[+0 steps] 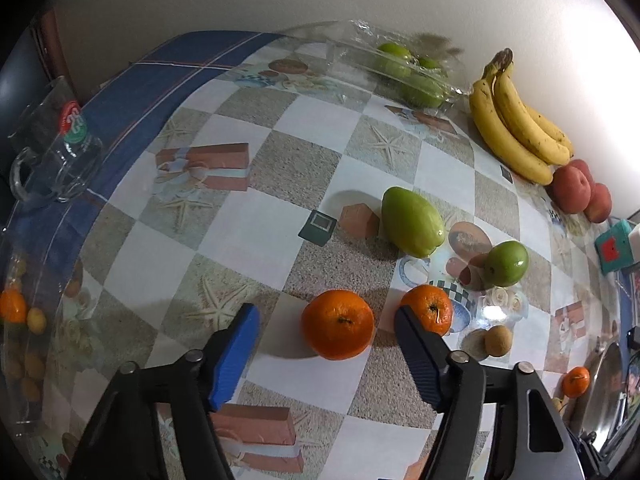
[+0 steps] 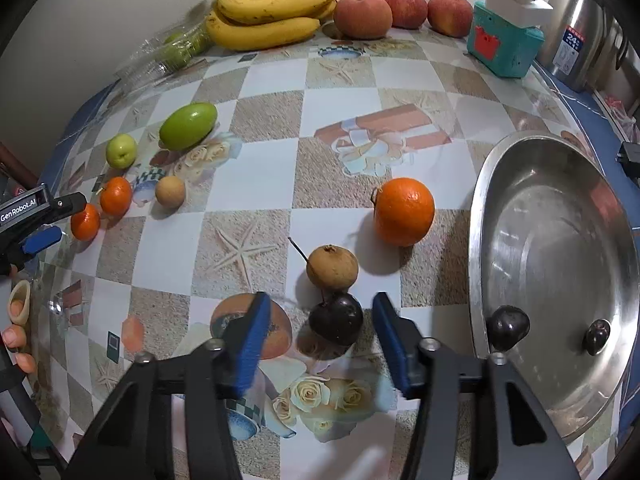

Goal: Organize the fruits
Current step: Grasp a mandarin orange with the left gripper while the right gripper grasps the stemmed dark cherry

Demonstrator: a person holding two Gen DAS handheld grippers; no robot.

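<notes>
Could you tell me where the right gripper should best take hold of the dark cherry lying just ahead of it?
Grip the dark cherry across its round body, coming straight forward and down with the open right gripper. Its stem points away toward the brown longan, so side-to-side pads should avoid both.

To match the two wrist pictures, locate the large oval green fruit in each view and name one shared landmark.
Left wrist view: the large oval green fruit lies right of centre, with the small round green fruit to its lower right.
Right wrist view: it lies at upper left, with the small green fruit to its lower left.
Shared landmark: the yellow banana bunch by the wall.
</notes>
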